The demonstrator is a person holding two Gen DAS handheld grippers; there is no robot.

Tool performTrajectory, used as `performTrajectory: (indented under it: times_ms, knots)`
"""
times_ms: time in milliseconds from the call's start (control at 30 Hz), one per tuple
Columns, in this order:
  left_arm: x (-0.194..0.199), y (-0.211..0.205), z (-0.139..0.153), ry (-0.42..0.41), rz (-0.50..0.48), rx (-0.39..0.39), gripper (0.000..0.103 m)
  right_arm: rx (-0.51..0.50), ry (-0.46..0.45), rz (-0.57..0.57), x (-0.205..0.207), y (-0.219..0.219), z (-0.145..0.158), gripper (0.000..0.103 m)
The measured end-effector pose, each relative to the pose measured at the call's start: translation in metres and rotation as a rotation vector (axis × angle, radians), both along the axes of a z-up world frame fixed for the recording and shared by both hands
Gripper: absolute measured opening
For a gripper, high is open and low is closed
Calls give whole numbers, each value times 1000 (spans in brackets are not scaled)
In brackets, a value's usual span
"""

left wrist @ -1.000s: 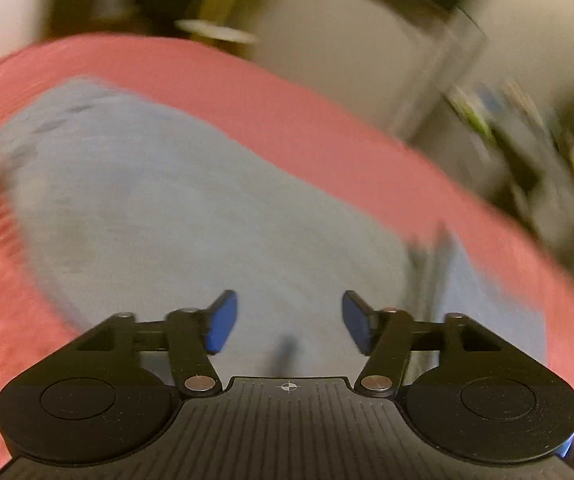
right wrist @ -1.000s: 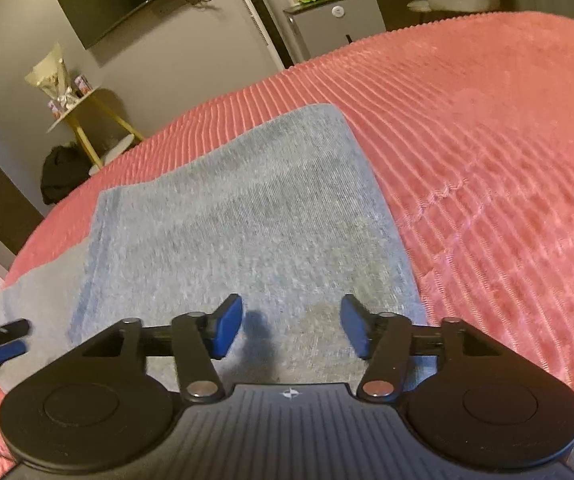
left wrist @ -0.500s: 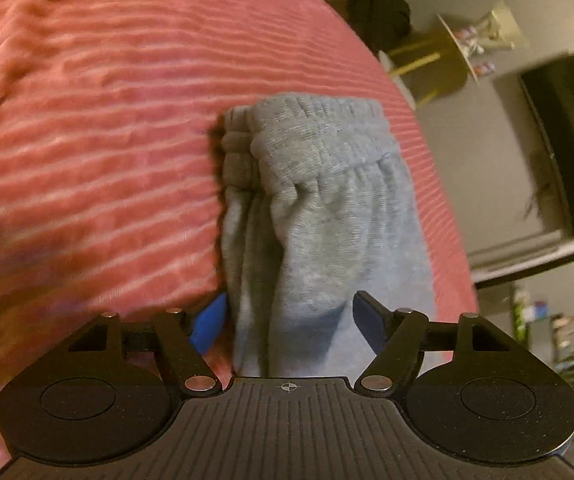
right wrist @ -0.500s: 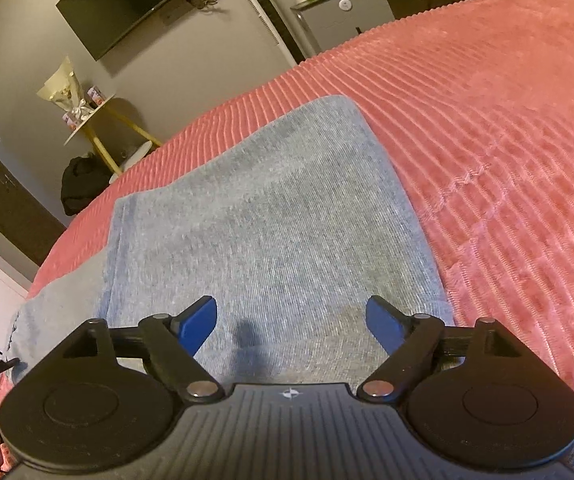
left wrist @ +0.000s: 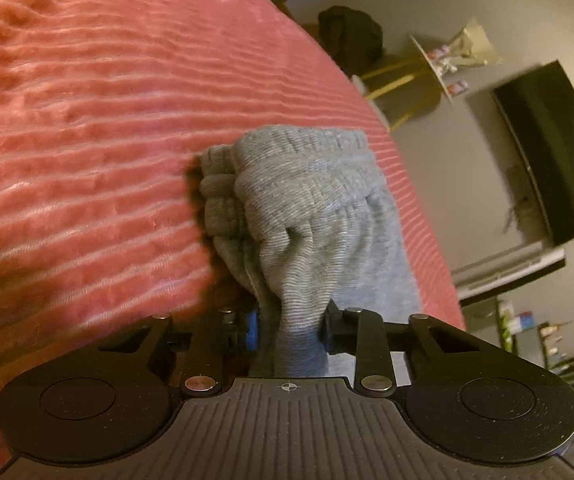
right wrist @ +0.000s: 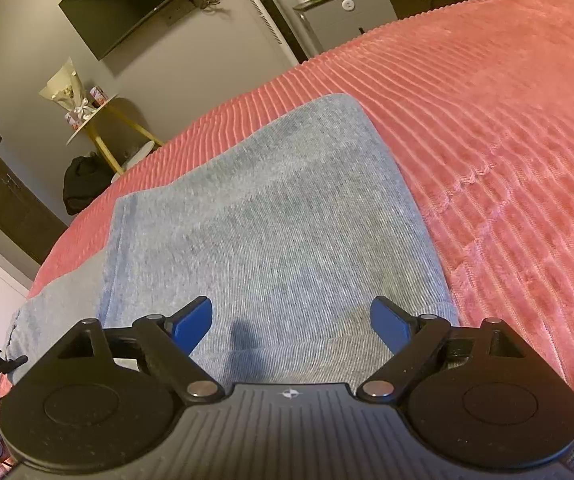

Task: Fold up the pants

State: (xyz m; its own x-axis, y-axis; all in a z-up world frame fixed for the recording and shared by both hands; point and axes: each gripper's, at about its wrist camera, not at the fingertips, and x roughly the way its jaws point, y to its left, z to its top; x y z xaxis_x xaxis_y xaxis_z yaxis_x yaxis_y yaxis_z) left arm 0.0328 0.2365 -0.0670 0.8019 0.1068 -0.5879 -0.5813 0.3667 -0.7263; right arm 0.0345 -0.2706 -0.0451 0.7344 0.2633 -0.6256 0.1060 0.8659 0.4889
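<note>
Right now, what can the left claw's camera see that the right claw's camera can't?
Only the left camera shows the left claw shut on a bunched piece of the grey pants, next to their stretchy waistband. Only the right camera shows the right claw open over a flat, smooth part of the pants, plus a small fridge. Both show the pink blanket, the TV and the little yellow-legged table.

Pants [left wrist: 311, 208] fabric between left tongs [left wrist: 289, 326] hidden, probably bunched.
</note>
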Motion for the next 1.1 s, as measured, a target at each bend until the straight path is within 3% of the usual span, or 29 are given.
performTrajectory:
  times_ms: [33, 67, 133, 200, 233, 267, 433, 567, 600, 733, 833, 900, 1000, 1100]
  knots:
    - [2, 2, -2, 9, 11, -6, 54, 2, 0, 0, 0, 0, 0, 88]
    - [3, 4, -4, -4, 20, -19, 60, 3, -1, 0, 1, 0, -1, 88]
    - [9, 10, -7, -16, 27, -41, 62, 0, 0, 2, 1, 0, -1, 89]
    - [18, 14, -4, 22, 22, -26, 50, -8, 0, 4, 2, 1, -1, 89]
    - [23, 14, 0, 54, 5, 3, 36, -14, 0, 6, 2, 2, -1, 89]
    - [28, 13, 8, 84, -27, 48, 30, -20, 1, 7, 2, 3, 0, 89]
    - [33, -20, 62, 64, -170, 343, 21, -21, -2, 5, 1, 3, 0, 89]
    - [36, -84, 115, 17, -347, 678, 20, 6, -6, -1, 1, -2, -1, 89]
    - [35, -102, 125, -9, -388, 731, 20, 12, -8, -3, 0, -2, -1, 89]
    - [33, -176, 152, -80, -543, 857, 20, 39, -16, -11, -1, -7, 0, 89]
    - [30, -240, 156, -107, -665, 973, 20, 65, -23, -18, -3, -10, 1, 89]
    - [32, -279, 149, -107, -751, 1002, 20, 78, -27, -21, -4, -12, 1, 89]
    - [35, -336, 129, -56, -901, 1118, 22, 94, -33, -23, -6, -15, 2, 89]
    - [34, -377, 108, -18, -1087, 1135, 26, 111, -44, -21, -9, -17, 4, 89]
